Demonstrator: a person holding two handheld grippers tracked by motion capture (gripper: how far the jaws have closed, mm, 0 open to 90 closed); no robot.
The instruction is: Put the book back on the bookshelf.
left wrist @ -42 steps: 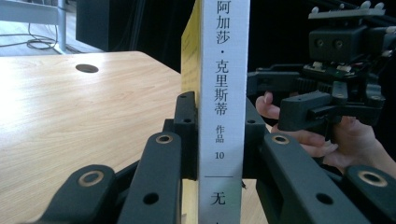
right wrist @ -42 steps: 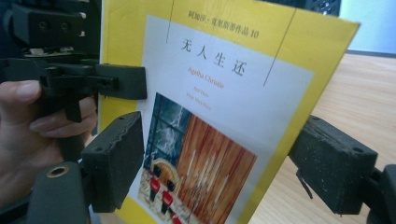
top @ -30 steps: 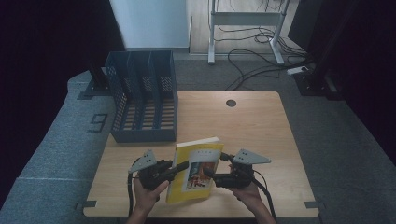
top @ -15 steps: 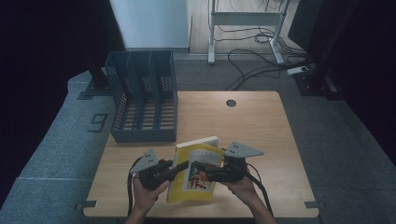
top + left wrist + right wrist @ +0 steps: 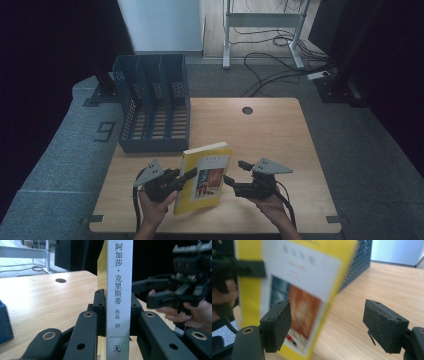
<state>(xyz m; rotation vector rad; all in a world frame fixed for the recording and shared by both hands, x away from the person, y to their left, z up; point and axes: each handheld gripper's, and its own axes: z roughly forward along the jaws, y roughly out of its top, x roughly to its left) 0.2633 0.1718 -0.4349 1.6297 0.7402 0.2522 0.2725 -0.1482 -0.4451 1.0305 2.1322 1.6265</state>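
A yellow book with a white and orange cover picture stands tilted on its lower edge near the table's front. My left gripper is shut on its white spine, one jaw pressed on each side. My right gripper is open just to the right of the book, with nothing between its jaws. In the right gripper view the book's cover lies close in front of the left jaw and the right jaw stands over bare wood. The right gripper also appears beyond the book in the left gripper view.
A dark blue slotted file rack stands at the table's back left, behind the book. The wooden table has a round cable hole near its far edge. Cables and a desk frame lie on the floor beyond.
The right gripper has let go of the book's right side and drawn back to the right, jaws apart. The book has tipped more upright in the left gripper.
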